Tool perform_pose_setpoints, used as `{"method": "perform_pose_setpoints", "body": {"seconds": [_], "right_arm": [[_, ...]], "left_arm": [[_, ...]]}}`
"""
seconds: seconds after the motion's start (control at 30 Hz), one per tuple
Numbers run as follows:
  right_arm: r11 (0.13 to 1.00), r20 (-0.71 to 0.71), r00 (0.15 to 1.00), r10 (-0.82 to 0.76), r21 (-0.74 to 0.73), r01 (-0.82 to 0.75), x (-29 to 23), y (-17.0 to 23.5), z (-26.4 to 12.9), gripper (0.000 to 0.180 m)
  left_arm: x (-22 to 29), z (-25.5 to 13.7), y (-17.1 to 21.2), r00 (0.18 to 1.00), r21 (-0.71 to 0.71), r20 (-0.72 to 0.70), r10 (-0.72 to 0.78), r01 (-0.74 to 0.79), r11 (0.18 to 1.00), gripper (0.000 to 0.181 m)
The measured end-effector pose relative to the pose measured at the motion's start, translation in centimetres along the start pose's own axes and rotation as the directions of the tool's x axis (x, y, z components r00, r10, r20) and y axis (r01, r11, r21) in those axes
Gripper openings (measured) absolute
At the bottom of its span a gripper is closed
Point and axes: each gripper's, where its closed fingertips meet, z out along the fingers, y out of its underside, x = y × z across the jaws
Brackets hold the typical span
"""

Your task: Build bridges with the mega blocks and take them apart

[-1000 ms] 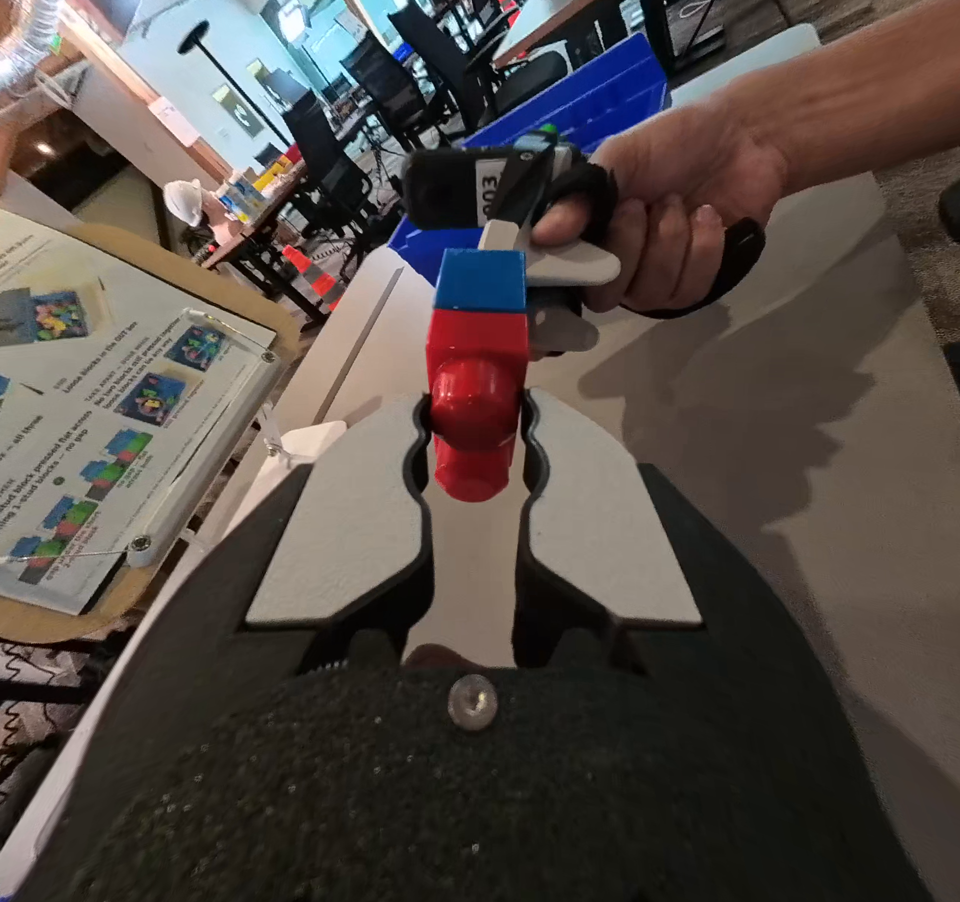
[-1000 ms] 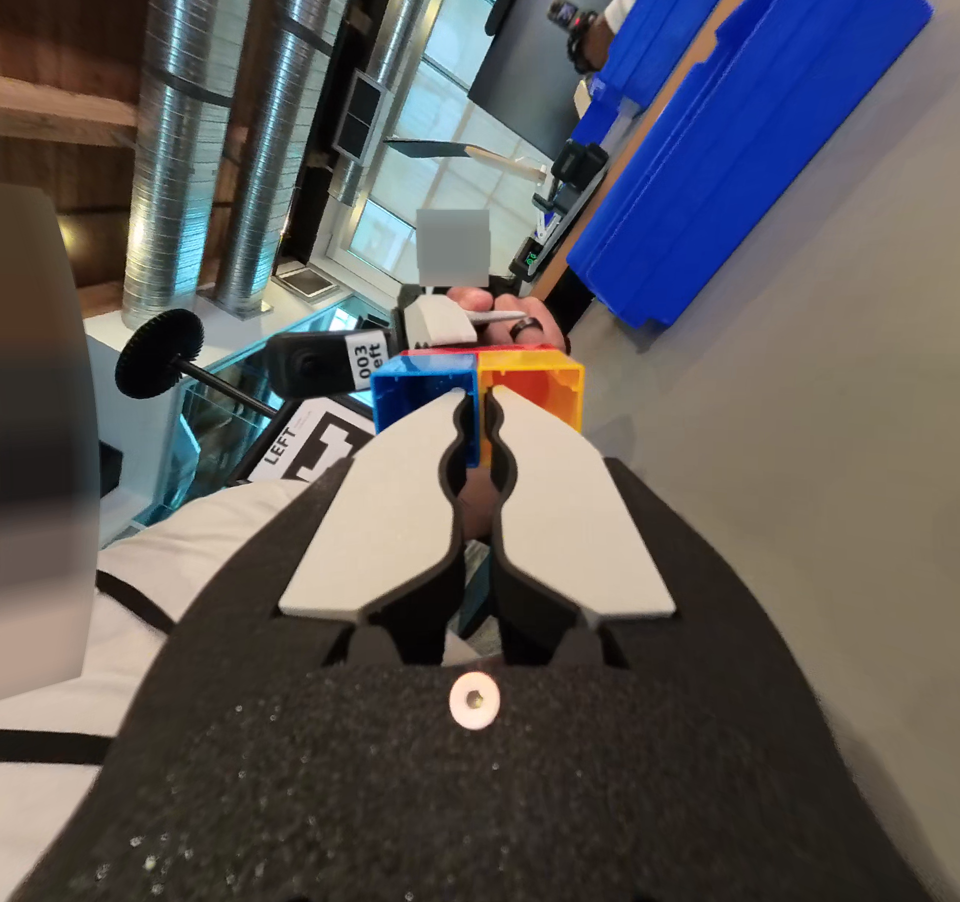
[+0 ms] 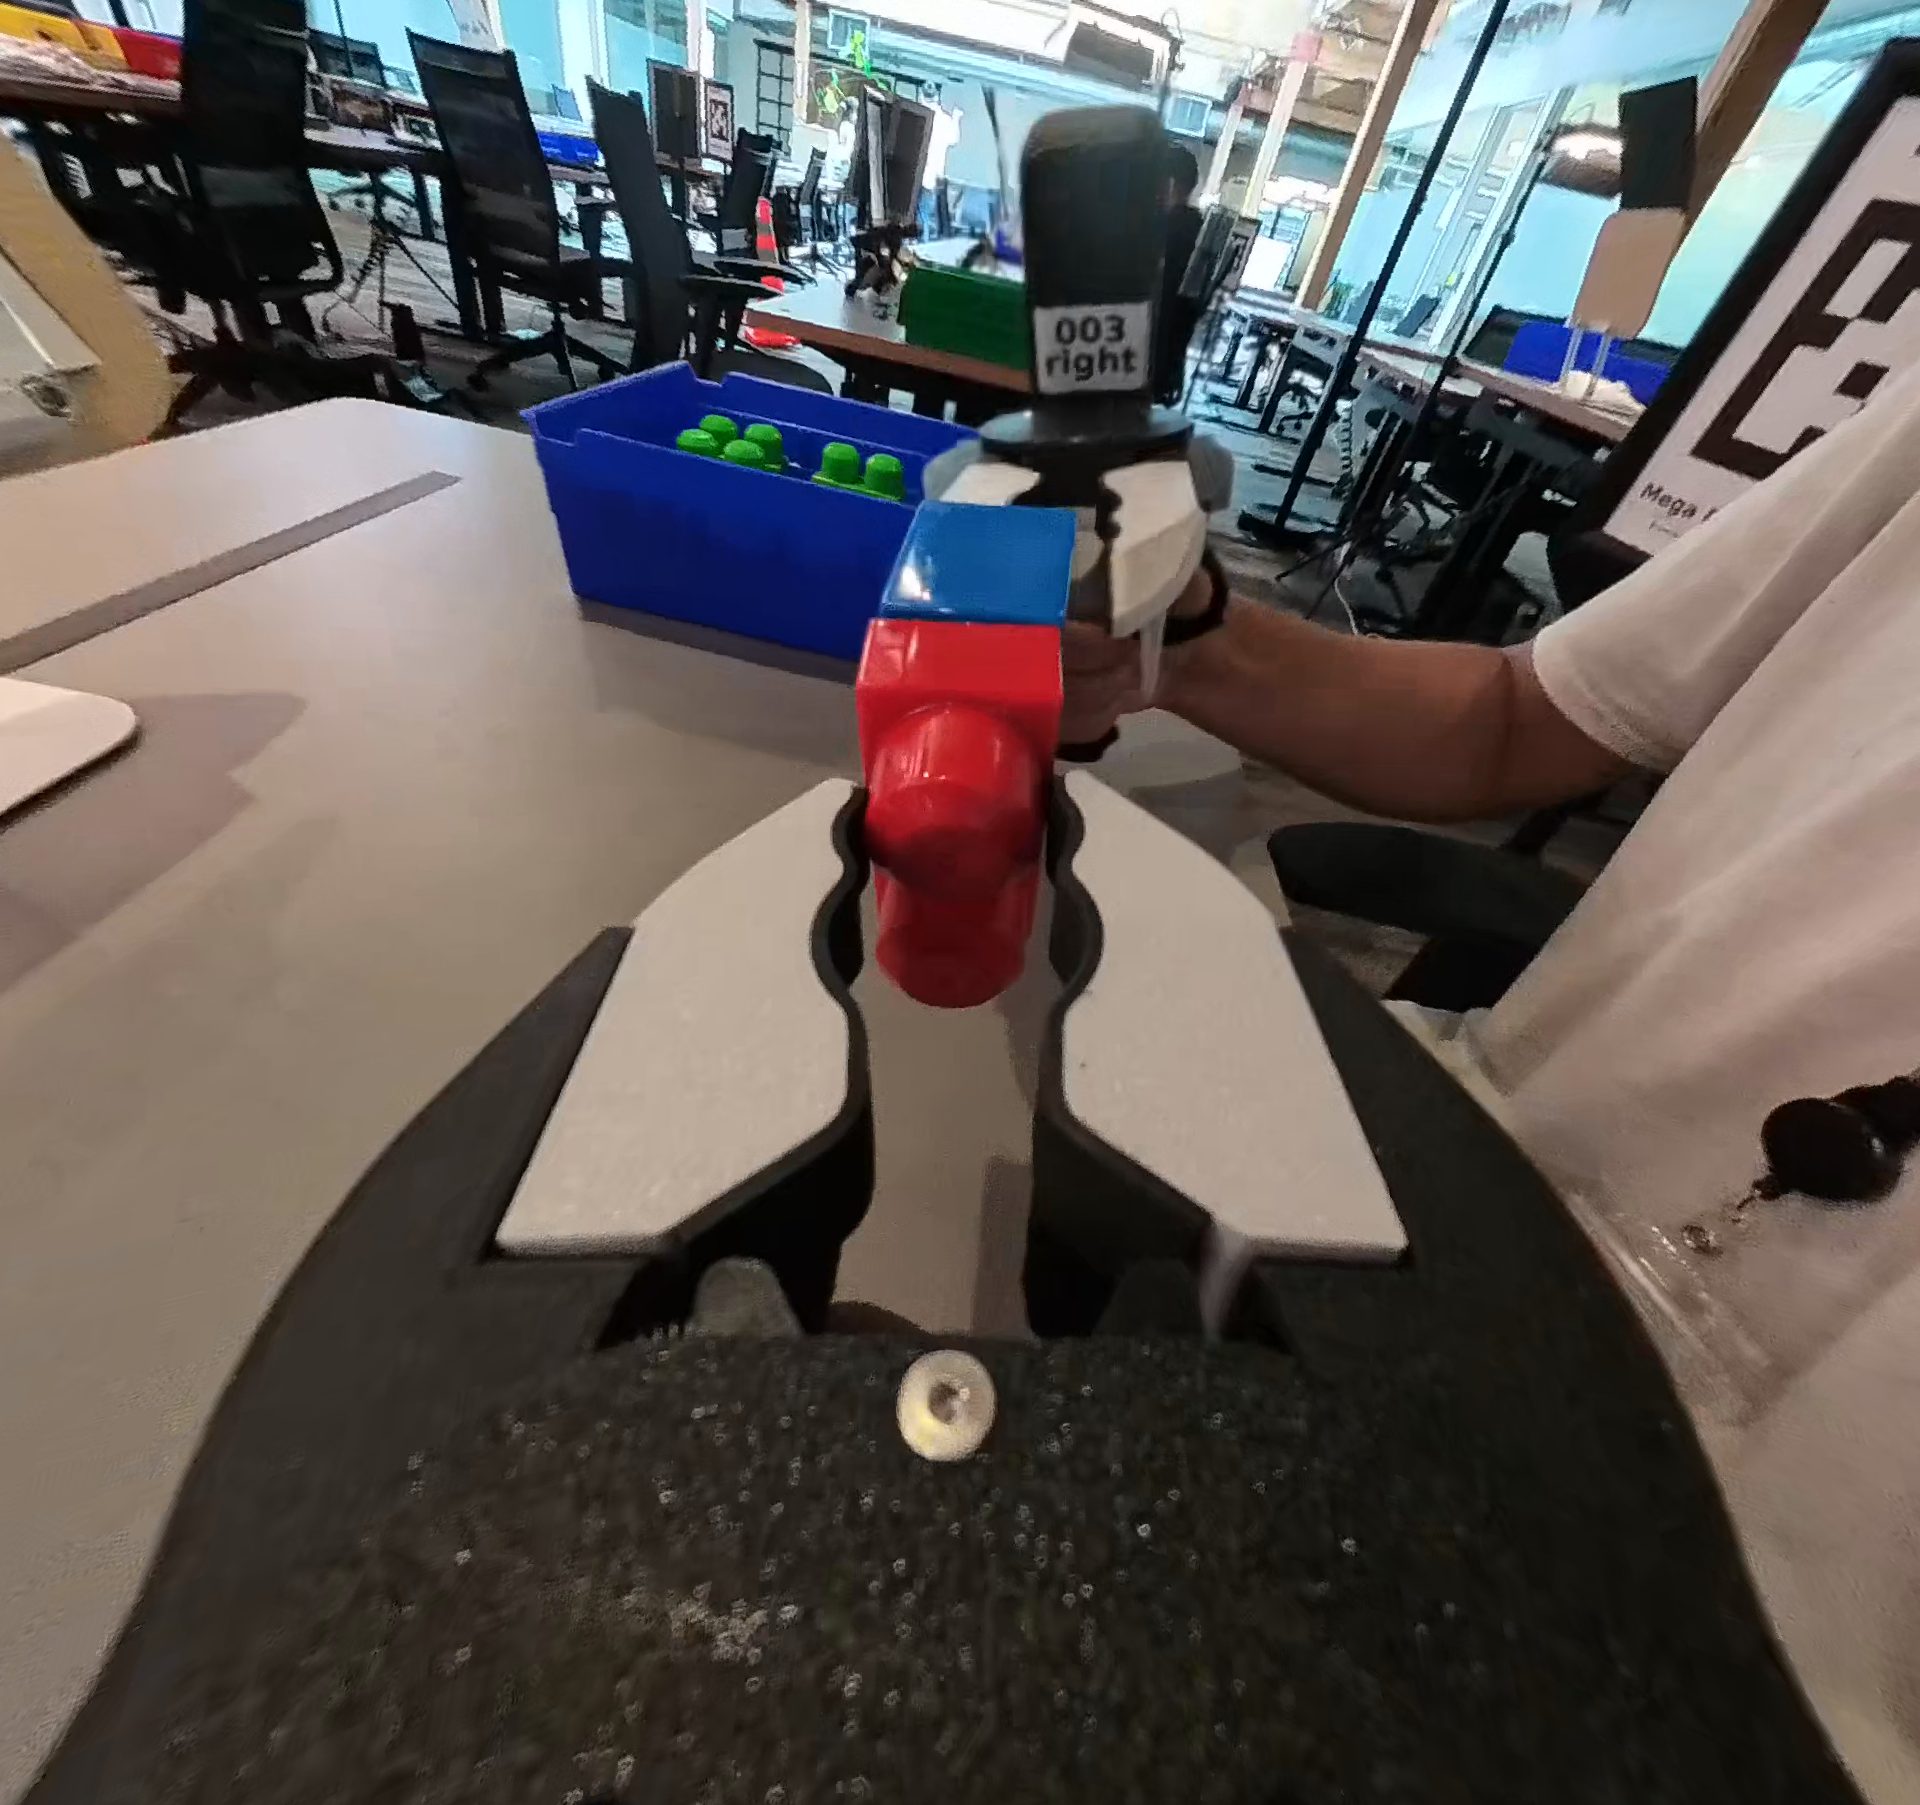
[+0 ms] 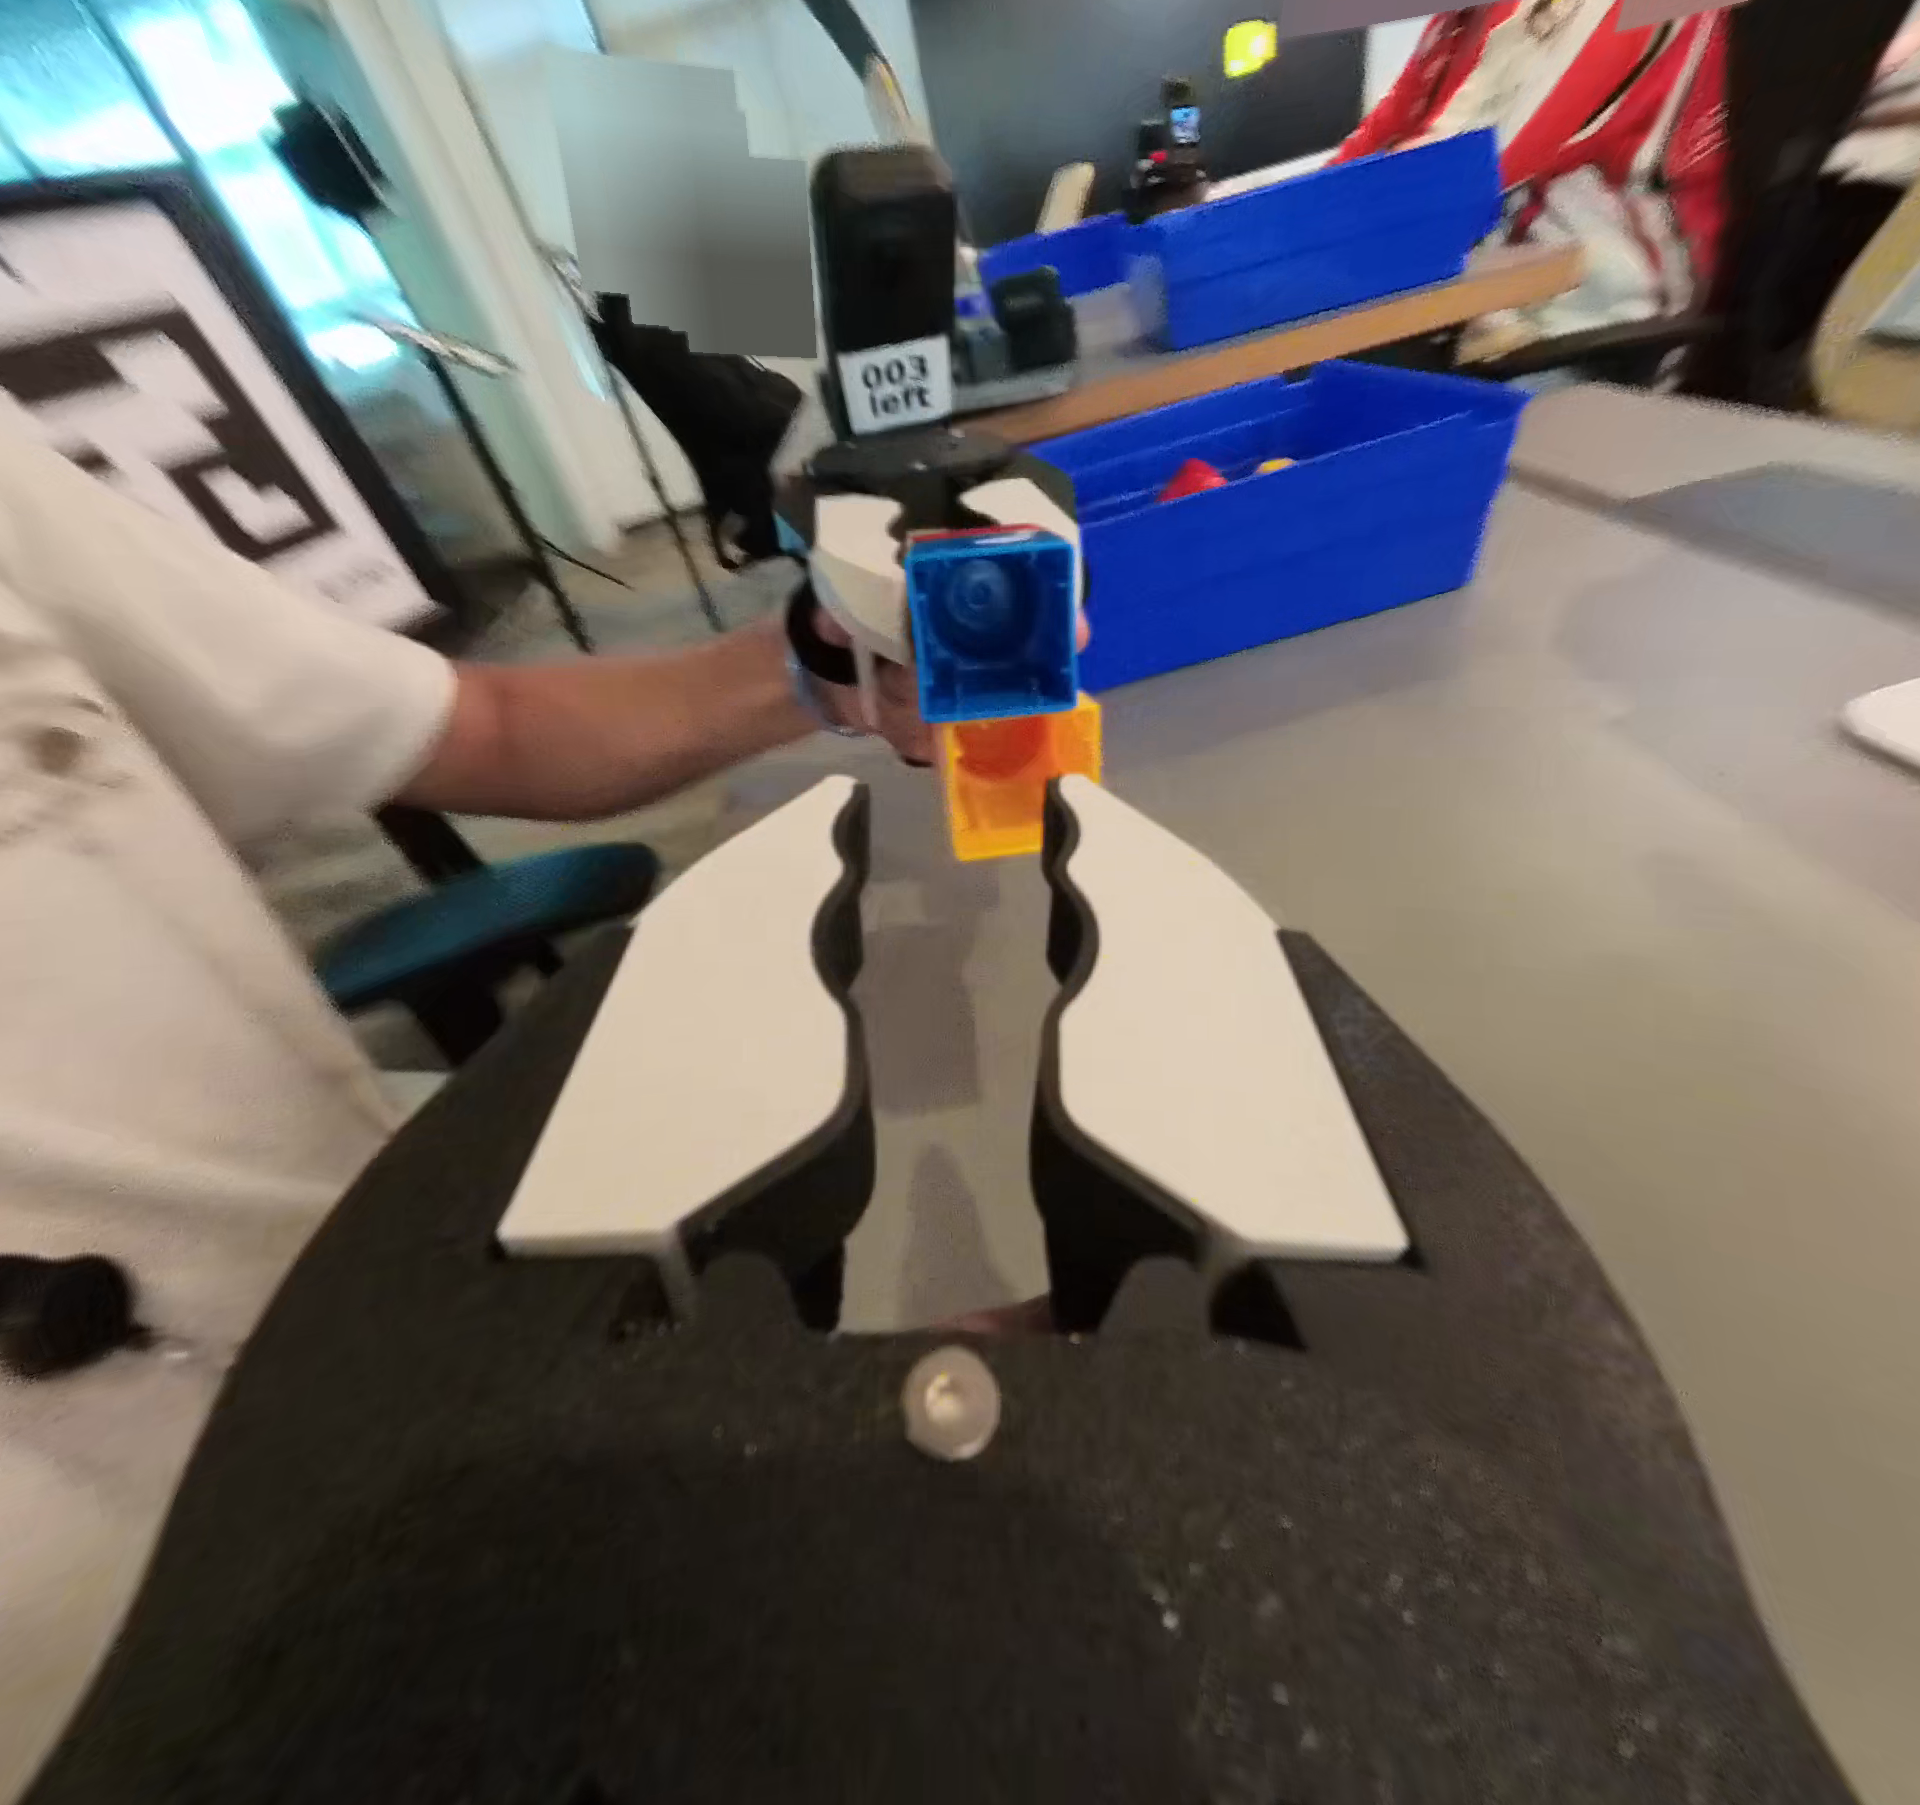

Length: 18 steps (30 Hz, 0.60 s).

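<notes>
Two handheld tongs face each other above a grey bench [image 3: 364, 737], with a small cluster of plastic blocks held in the air between them. The left tongs [image 3: 951, 856] pinch a red block [image 3: 956, 716] by its round stud and sides; the block lies on its side, stud pointing back toward the camera. A blue block [image 3: 982, 566] is pressed onto the red one, directly above it in this view. From the right wrist view, the blue block [image 4: 992, 628] shows its hollow underside, and an orange block [image 4: 1013, 779] sits just below it, also hollow side forward. The right tongs [image 4: 951, 815] are spread apart; the right finger touches or nearly touches the orange block's edge, the left finger stands clear, so nothing is gripped there. A blue bin [image 3: 727, 529] on the bench holds green blocks [image 3: 779, 451]; another blue bin [image 4: 1299, 519] stands farther along in the right view. The blocks look light, rigid and glossy, so they are likely to slip if pinched on a rounded stud alone. Flat side walls offer the surest hold. To pull the orange block free, the right tongs would probably do best closing squarely across its two opposite walls, then prying away from the blue one.
</notes>
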Motion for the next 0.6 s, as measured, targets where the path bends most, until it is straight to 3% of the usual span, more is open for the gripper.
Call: {"method": "perform_pose_setpoints", "body": {"seconds": [0.1, 0.43, 0.6], "right_arm": [[0.997, -0.020, 0.997, -0.079, 0.004, 0.079, -0.4, -0.6, 0.6, 0.031], [0.995, 0.006, 0.995, -0.097, -0.014, 0.097, -1.0, -1.2, 2.3, 0.002], [0.995, 0.060, 0.994, -0.094, -0.023, 0.095, -1.8, -1.3, 2.5, 0.001]], "left_arm": [[-0.2, 0.2, 0.4, 1.000, -0.043, 0.025, 0.018, -0.017, 0.999, 0.032], [0.4, 0.7, 0.3, 1.000, -0.039, 0.001, 0.028, -0.028, 0.999, 0.032], [0.9, 0.6, 0.3, 0.999, -0.031, -0.048, 0.020, -0.021, 0.999, 0.032]]}}
